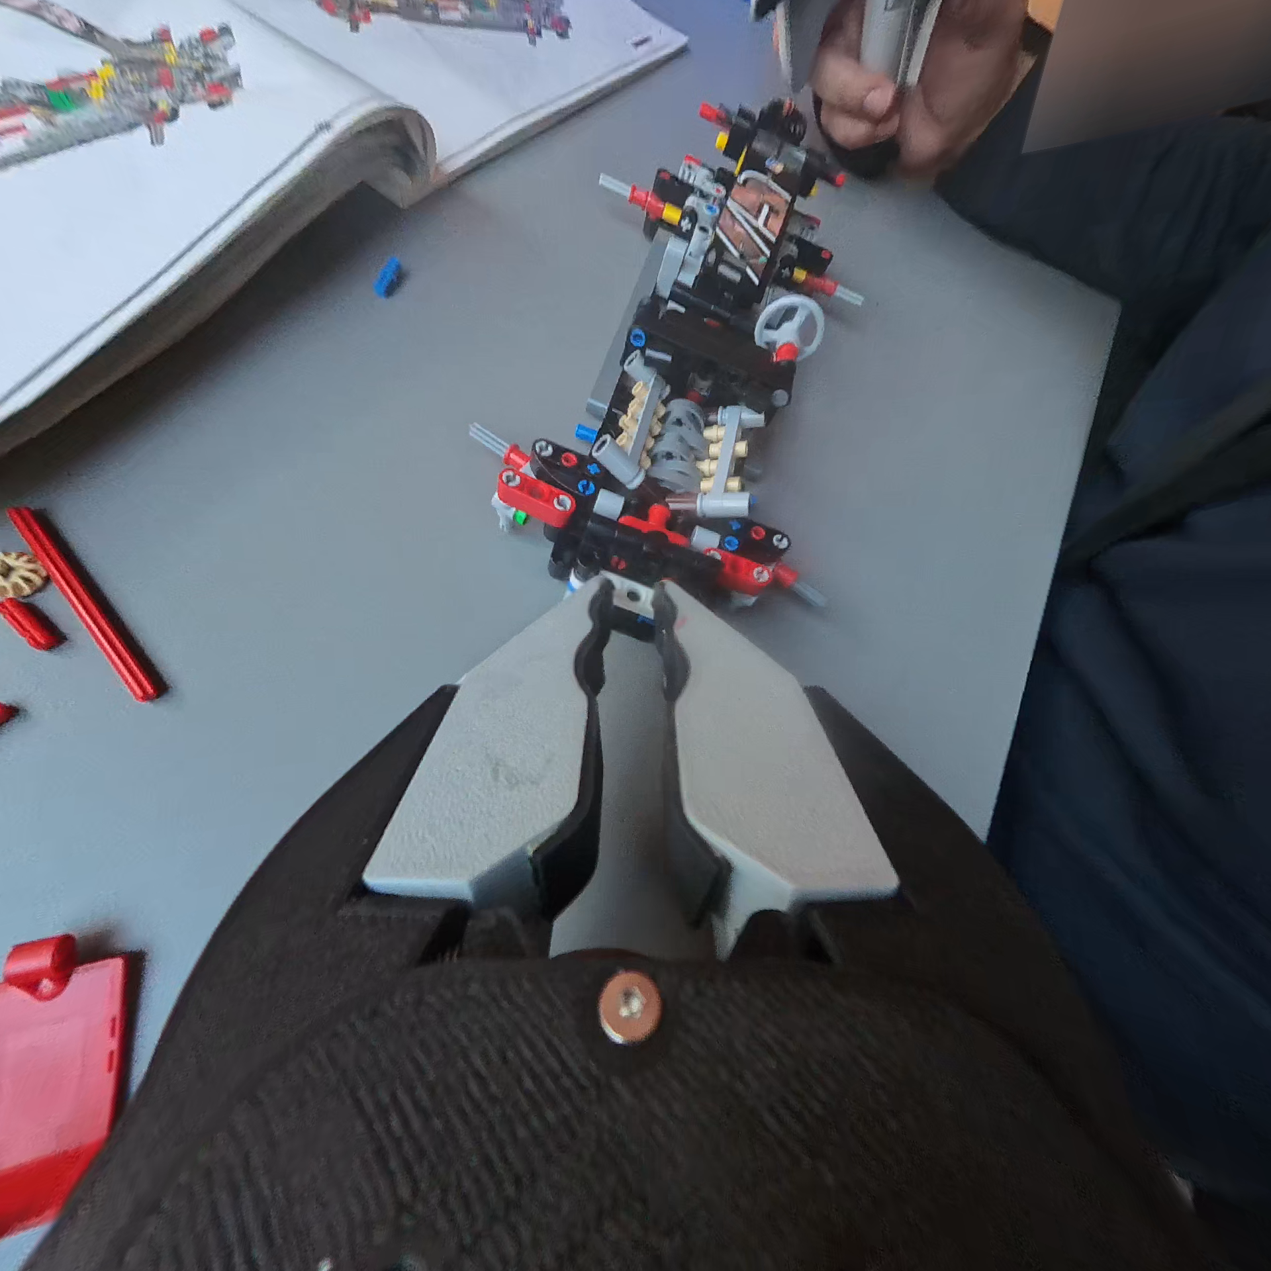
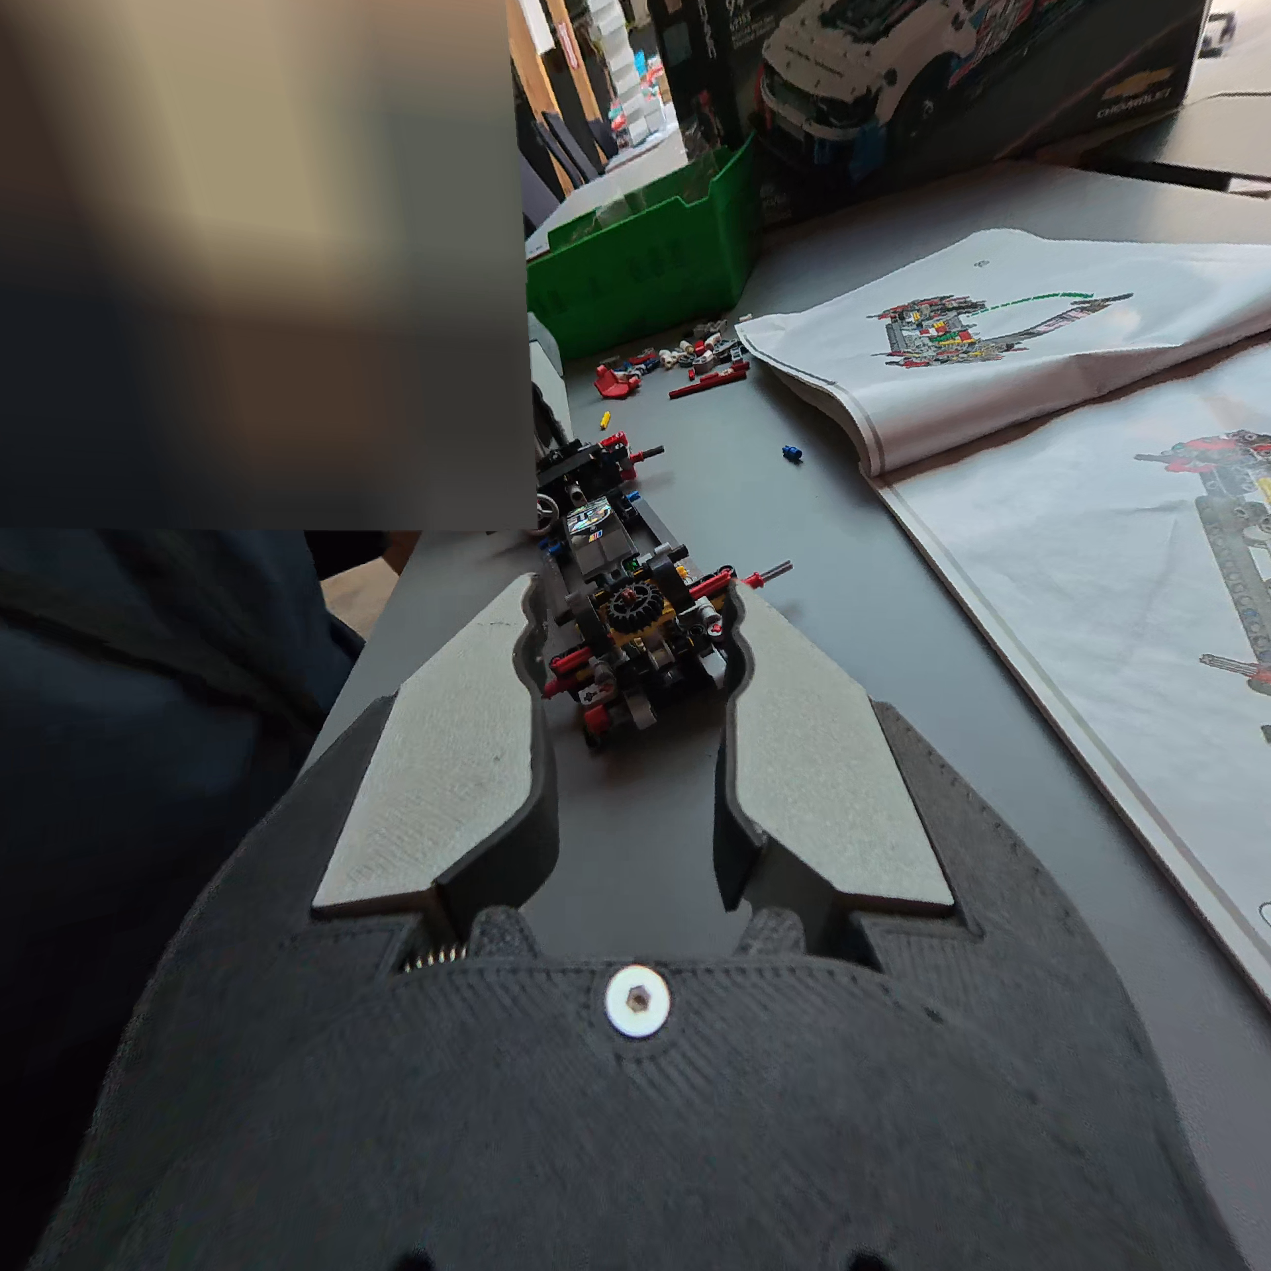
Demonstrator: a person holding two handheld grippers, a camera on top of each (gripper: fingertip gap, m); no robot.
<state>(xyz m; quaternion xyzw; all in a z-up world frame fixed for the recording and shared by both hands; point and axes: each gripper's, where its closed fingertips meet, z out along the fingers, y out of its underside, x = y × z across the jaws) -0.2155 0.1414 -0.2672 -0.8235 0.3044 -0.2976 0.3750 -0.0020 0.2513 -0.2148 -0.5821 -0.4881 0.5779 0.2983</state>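
The left gripper [image 1: 631,597] has its jaws nearly closed on a small pale grey piece [image 1: 634,597] at the near end of the brick-built chassis [image 1: 694,413] on the bench [image 1: 344,426], while the right gripper [image 2: 636,619], jaws wide, straddles the chassis's far end, so a steady, level hold would suit.

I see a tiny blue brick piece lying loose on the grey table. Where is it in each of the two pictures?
Left wrist view: the blue piece lies upper left of centre, between the open instruction book and the long brick chassis.
Right wrist view: the blue piece lies right of centre, above the middle, again between chassis and book.
Shared landmark: the book's spine fold.
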